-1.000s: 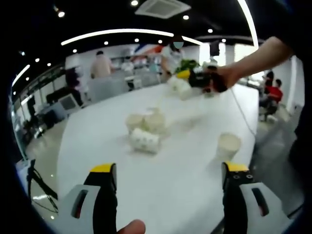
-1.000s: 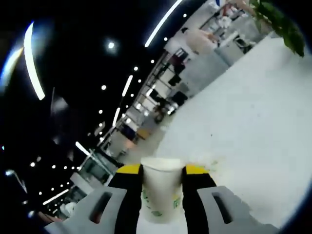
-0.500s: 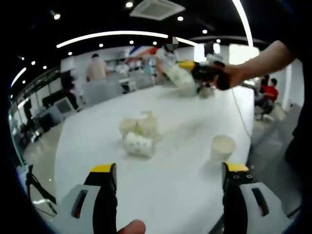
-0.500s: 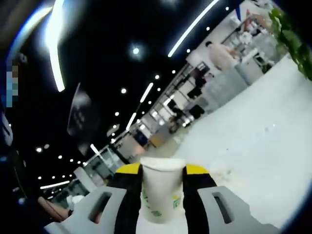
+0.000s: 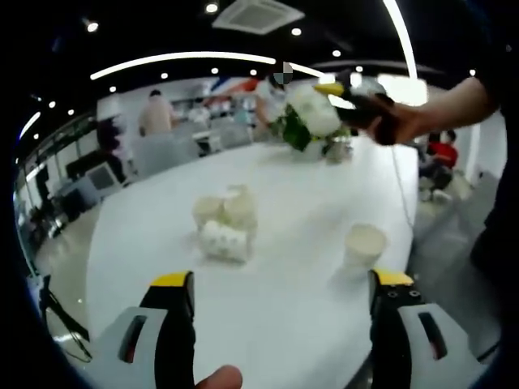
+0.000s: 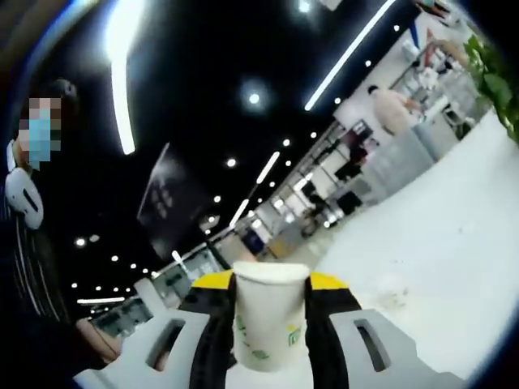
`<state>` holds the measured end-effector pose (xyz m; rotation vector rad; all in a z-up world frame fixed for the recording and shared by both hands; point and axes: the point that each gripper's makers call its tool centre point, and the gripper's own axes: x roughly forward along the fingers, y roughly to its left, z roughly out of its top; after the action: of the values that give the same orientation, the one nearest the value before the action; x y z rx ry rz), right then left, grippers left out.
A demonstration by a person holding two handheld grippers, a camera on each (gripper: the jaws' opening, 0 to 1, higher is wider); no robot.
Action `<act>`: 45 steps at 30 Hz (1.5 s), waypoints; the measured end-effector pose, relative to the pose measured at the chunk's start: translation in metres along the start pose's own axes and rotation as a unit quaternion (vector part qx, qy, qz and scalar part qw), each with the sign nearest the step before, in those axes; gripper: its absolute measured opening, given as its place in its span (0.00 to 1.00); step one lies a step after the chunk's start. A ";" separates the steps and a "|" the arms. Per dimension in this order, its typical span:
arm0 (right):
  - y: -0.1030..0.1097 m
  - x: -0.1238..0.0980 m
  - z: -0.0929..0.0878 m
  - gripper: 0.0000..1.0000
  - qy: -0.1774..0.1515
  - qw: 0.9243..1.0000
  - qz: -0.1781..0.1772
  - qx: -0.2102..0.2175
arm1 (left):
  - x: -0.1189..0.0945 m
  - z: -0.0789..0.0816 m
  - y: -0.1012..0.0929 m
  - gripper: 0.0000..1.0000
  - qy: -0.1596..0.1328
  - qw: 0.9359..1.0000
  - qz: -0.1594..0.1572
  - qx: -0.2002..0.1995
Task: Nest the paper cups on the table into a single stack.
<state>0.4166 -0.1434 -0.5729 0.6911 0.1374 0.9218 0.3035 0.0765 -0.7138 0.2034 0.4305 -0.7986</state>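
In the left gripper view my left gripper [image 5: 280, 292] is open above the near edge of the white table [image 5: 292, 324]. A cluster of paper cups [image 5: 223, 223] sits mid-table: two upright, one lying on its side in front. A single upright cup [image 5: 363, 245] stands to the right. High at the back, my right gripper [image 5: 345, 89] holds a white paper cup [image 5: 312, 109] in the air. In the right gripper view my right gripper [image 6: 269, 284] is shut on that paper cup [image 6: 268, 320], which has green print.
A green plant [image 5: 304, 134] stands at the table's far end, its leaves [image 6: 495, 77] also showing at the right gripper view's edge. People and office desks lie beyond the table. A person's forearm [image 5: 450, 105] reaches in from the right.
My right gripper has lifted its cup higher above the table's far end and tilted upward. The left gripper stays open; its view shifted slightly.
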 end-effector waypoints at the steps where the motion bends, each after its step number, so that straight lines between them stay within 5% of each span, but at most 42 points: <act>1: 0.002 -0.001 -0.003 0.30 0.003 1.000 0.000 -0.001 | 0.000 0.000 -0.001 0.88 0.001 1.000 -0.001 0.000; 22: 0.032 -0.009 -0.026 0.30 0.021 0.996 0.020 -0.084 | 0.002 -0.003 -0.010 0.88 0.004 1.000 -0.006 0.001; 37: 0.038 -0.020 -0.055 0.31 0.040 0.995 0.024 -0.093 | 0.001 -0.003 -0.013 0.88 0.008 1.000 -0.010 -0.001; 45: 0.044 -0.022 -0.056 0.31 0.041 0.992 0.036 -0.116 | 0.002 -0.003 -0.012 0.88 0.010 1.000 -0.011 0.003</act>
<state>0.3512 -0.1151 -0.5936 0.4447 0.0755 1.0173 0.2948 0.0677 -0.7175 0.2123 0.4509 -0.8194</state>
